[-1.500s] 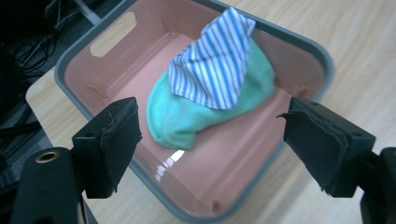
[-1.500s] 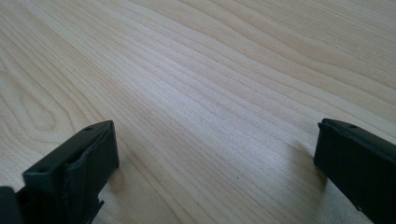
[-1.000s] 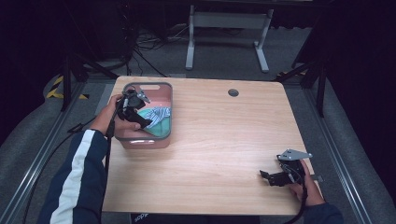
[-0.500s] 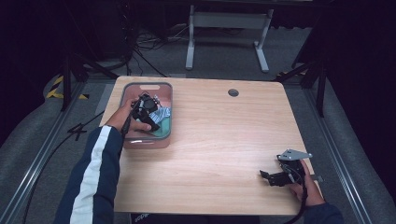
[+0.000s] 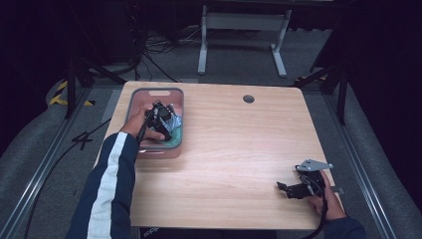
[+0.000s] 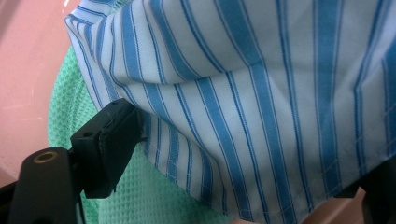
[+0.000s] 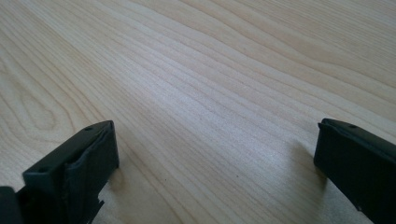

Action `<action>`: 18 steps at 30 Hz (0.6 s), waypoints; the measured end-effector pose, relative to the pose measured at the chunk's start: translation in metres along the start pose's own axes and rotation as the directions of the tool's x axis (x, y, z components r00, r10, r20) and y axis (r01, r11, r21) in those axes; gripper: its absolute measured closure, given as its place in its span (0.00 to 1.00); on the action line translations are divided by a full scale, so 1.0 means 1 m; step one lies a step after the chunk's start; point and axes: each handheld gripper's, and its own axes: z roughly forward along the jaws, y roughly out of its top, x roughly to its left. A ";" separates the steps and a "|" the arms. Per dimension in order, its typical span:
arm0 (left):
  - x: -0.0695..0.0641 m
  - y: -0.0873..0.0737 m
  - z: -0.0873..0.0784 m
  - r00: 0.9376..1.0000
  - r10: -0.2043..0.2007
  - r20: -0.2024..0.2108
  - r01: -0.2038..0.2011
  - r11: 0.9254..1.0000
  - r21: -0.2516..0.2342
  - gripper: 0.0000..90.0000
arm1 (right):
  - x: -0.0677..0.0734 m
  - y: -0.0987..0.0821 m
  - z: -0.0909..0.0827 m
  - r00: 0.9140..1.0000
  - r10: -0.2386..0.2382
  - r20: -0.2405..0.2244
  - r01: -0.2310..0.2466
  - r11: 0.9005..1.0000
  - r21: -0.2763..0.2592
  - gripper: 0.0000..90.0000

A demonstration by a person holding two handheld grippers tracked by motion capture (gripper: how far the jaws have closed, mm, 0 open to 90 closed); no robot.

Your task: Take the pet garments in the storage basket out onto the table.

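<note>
Striped cloth (image 6: 261,107) over green cloth (image 6: 70,112), jaws straddling, just opening

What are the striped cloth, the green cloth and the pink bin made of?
Striped cloth: thin woven fabric, likely cotton shirting; fine weave, stitched hem. Green cloth: waffle-textured fabric, perhaps a dishcloth; tiny grid of pits. Bin: probably plastic; smooth, faintly glossy pink wall.

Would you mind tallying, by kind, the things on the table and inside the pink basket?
Pink basket: 1
Blue-and-white striped cloth: 1
Green waffle-weave cloth: 1
Hand-held grippers, left gripper and right gripper: 2
Total: 5. More cloths may be hidden underneath.
</note>
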 end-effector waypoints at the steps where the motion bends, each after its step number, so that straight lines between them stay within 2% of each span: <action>1: 0.000 0.000 0.000 1.000 0.000 0.000 0.000 1.000 0.000 0.19 | 0.000 0.000 0.000 1.000 0.000 0.000 0.000 1.000 0.000 0.00; 2: 0.002 -0.001 0.001 1.000 -0.019 0.019 0.019 1.000 0.001 0.20 | 0.000 0.000 0.000 1.000 0.000 0.000 0.000 1.000 0.000 0.00; 3: 0.002 -0.001 0.001 1.000 -0.019 0.019 0.019 1.000 0.001 0.21 | 0.000 0.000 0.000 1.000 0.000 0.000 0.000 1.000 0.000 0.00; 4: 0.004 -0.002 0.001 0.999 -0.026 0.039 0.026 1.000 0.001 0.21 | 0.000 0.000 0.000 1.000 0.000 0.000 0.000 1.000 0.000 0.00; 5: 0.005 -0.004 0.000 0.996 -0.047 0.077 0.048 0.999 -0.006 0.31 | 0.000 0.000 0.000 1.000 0.001 0.001 -0.001 1.000 0.000 0.00; 7: 0.007 -0.005 0.000 0.995 -0.050 0.087 0.051 0.999 -0.008 0.35 | 0.000 0.000 0.000 1.000 0.001 0.001 -0.001 1.000 0.000 0.00; 8: 0.008 -0.006 -0.002 0.993 -0.066 0.098 0.067 0.998 -0.010 0.44 | 0.000 0.000 0.000 1.000 0.001 0.001 -0.001 1.000 0.000 0.00; 10: 0.008 -0.007 -0.002 0.992 -0.075 0.098 0.076 0.997 -0.011 0.53 | 0.000 0.000 0.000 1.000 0.001 0.000 -0.001 1.000 0.000 0.00; 11: 0.008 -0.007 -0.003 0.992 -0.080 0.098 0.082 0.997 -0.016 0.53 | 0.000 0.000 0.000 1.000 0.001 0.000 -0.001 1.000 0.000 0.00; 12: 0.008 -0.007 -0.004 0.993 -0.071 0.090 0.072 0.997 -0.008 0.60 | 0.000 0.000 0.000 1.000 0.001 0.000 -0.001 1.000 0.000 0.00; 15: 0.007 -0.007 -0.005 0.994 -0.067 0.081 0.068 0.998 -0.008 0.74 | 0.000 0.000 0.000 1.000 0.001 0.001 -0.001 1.000 0.000 0.00; 17: 0.006 -0.007 -0.005 0.995 -0.071 0.064 0.072 0.997 -0.012 0.76 | 0.000 0.000 0.000 1.000 0.001 0.000 -0.001 1.000 0.000 0.00; 18: 0.005 -0.008 -0.005 0.994 -0.078 0.071 0.079 0.997 -0.015 0.76 | 0.000 0.000 0.000 1.000 0.001 0.000 -0.001 1.000 0.000 0.00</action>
